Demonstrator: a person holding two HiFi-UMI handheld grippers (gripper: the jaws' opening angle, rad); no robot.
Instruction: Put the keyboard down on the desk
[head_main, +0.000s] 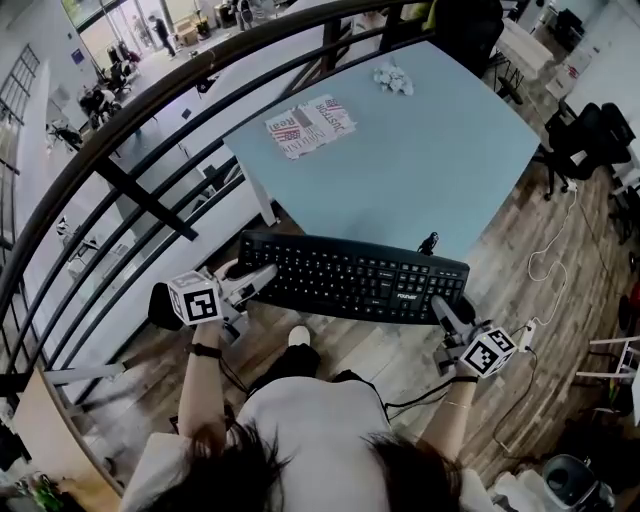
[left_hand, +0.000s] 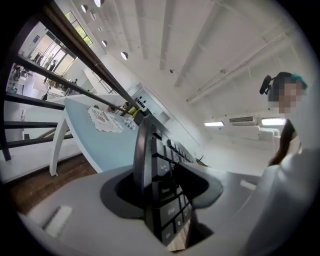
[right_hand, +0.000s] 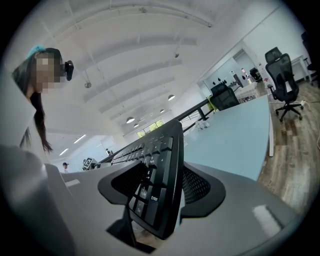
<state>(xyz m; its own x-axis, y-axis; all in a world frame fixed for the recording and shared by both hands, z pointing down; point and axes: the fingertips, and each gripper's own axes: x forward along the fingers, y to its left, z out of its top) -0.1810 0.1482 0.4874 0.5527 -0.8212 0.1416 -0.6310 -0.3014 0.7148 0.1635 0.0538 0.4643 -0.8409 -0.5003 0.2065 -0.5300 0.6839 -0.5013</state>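
A black keyboard (head_main: 350, 277) hangs level in the air in front of the near edge of the pale blue desk (head_main: 420, 150). My left gripper (head_main: 262, 278) is shut on its left end, and my right gripper (head_main: 440, 306) is shut on its right end. In the left gripper view the keyboard (left_hand: 152, 165) stands edge-on between the grey jaws of that left gripper (left_hand: 160, 192). The right gripper view shows the keyboard's numeric-pad end (right_hand: 157, 175) clamped in the right gripper (right_hand: 157, 192). Its underside is hidden.
On the desk lie a printed sheet (head_main: 308, 125) at the far left and a small white crumpled thing (head_main: 393, 78) at the back. A dark railing (head_main: 150, 200) runs along the left. Office chairs (head_main: 590, 140) stand right. A white cable (head_main: 550, 260) trails on the wood floor.
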